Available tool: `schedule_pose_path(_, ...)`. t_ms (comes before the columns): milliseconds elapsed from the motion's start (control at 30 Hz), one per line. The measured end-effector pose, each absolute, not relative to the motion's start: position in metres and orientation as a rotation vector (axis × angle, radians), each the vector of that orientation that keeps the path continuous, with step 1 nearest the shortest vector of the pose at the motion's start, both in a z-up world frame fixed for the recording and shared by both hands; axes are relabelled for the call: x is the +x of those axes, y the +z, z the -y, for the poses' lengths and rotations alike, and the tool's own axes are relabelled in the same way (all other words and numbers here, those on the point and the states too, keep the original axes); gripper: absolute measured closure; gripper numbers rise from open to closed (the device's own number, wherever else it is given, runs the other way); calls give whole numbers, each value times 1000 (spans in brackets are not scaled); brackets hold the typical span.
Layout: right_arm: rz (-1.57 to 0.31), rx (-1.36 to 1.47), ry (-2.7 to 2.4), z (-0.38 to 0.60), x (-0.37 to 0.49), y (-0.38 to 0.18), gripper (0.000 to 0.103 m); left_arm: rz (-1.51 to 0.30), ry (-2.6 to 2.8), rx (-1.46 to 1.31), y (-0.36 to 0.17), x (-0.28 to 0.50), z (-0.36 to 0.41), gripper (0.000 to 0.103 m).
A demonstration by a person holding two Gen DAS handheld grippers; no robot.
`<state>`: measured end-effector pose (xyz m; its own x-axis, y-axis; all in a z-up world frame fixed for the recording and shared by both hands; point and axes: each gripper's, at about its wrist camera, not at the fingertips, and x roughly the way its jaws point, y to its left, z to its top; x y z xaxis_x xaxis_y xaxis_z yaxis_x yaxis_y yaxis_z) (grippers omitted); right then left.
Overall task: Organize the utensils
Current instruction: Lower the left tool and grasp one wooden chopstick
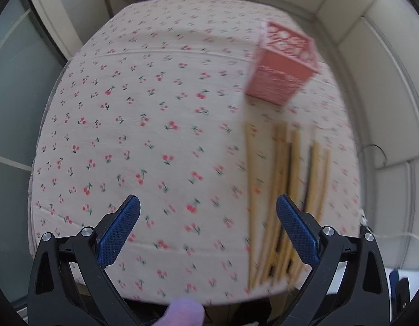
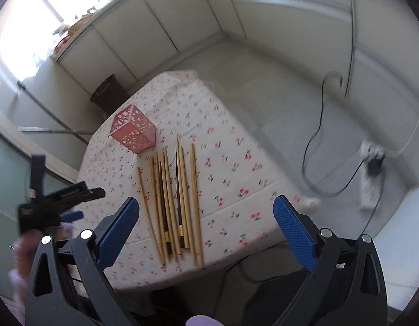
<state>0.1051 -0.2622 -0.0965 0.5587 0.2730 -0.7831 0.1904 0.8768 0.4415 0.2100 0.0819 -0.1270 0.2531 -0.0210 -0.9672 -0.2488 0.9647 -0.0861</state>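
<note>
Both grippers, left gripper [image 1: 208,203] and right gripper [image 2: 206,206], hang spread and hold nothing; chopsticks [image 2: 171,198] lie ahead of the right one, ends near the table [image 2: 244,163] edge, pink holder [image 2: 133,129] beyond them; a careless sweep could likely knock sticks off that edge; open cloth lies left of the left gripper.

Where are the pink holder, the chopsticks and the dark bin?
Holder [image 2: 133,133], right wrist view, front wall.
Chopsticks [image 2: 168,190], right wrist view, middle of bundle.
Bin [image 2: 109,95], right wrist view, side wall.
</note>
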Motion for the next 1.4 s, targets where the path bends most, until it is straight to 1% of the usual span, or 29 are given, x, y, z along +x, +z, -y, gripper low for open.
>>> schedule_pose_path(67, -1034, 546, 53, 265, 119, -111, 7, -1318, 153, -260, -141, 222, -86, 8)
schedule_pose_path(167, -1067, 507, 19, 263, 137, -125, 7, -1327, 156, -300, -158, 237, -85, 17)
schedule_pose_path(200, -1083, 499, 15, 264, 144, -130, 7, -1332, 154, -316, -164, 242, -84, 24)
schedule_pose_path(233, -1103, 494, 12, 263, 151, -135, 7, -1337, 150, -331, -172, 247, -83, 33)
schedule_pose_path(267, -1130, 490, 9, 263, 159, -141, 7, -1339, 148, -334, -177, 251, -81, 37)
schedule_pose_path(300, -1150, 486, 6, 262, 165, -145, 7, -1342, 150, -328, -184, 255, -79, 44)
schedule_pose_path(333, -1166, 476, -2, 259, 172, -149, 7, -1343, 158, -325, -187, 258, -78, 48)
schedule_pose_path(533, -1194, 421, -42, 255, 200, -155, 7, -1317, 136, -386, -188, 275, -72, 49)
schedule_pose_path(667, -1209, 395, -73, 253, 215, -158, 7, -1333, 128, -330, -192, 287, -57, 49)
schedule_pose_path(733, -1217, 378, -79, 248, 223, -161, 7, -1317, 143, -251, -193, 291, -44, 55)
schedule_pose_path(767, -1221, 371, -81, 246, 227, -164, 9, -1308, 157, -205, -193, 292, -38, 60)
schedule_pose_path(800, -1226, 366, -83, 242, 231, -166, 18, -1299, 173, -153, -194, 292, -32, 69)
schedule_pose_path(833, -1236, 361, -85, 240, 235, -169, 24, -1283, 172, -110, -193, 291, -25, 72)
schedule_pose_path(867, -1257, 357, -82, 236, 241, -174, 36, -1275, 153, -95, -192, 290, -18, 82)
schedule_pose_path(900, -1276, 360, -76, 232, 245, -178, 45, -1272, 138, -84, -196, 290, -12, 87)
schedule_pose_path(933, -1297, 369, -67, 228, 251, -184, 49, -1271, 121, -61, -196, 289, -8, 90)
schedule_pose_path(967, -1310, 368, -64, 224, 253, -188, 56, -1269, 103, -50, -197, 289, -5, 91)
schedule_pose_path(1000, -1320, 364, -65, 220, 257, -192, 61, -1268, 86, -47, -198, 287, -1, 94)
schedule_pose_path(1100, -1340, 363, -61, 208, 268, -201, 67, -1284, 47, -98, -196, 279, -13, 97)
schedule_pose_path(1167, -1352, 377, -55, 202, 275, -205, 68, -1280, 33, -141, -196, 275, -33, 97)
schedule_pose_path(1233, -1360, 360, -64, 195, 283, -208, 69, -1253, 21, -158, -186, 273, -38, 97)
schedule_pose_path(1300, -1367, 329, -78, 190, 289, -213, 72, -1228, 11, -170, -178, 273, -44, 97)
schedule_pose_path(1400, -1357, 259, -102, 179, 296, -216, 74, -1198, -6, -184, -162, 272, -47, 97)
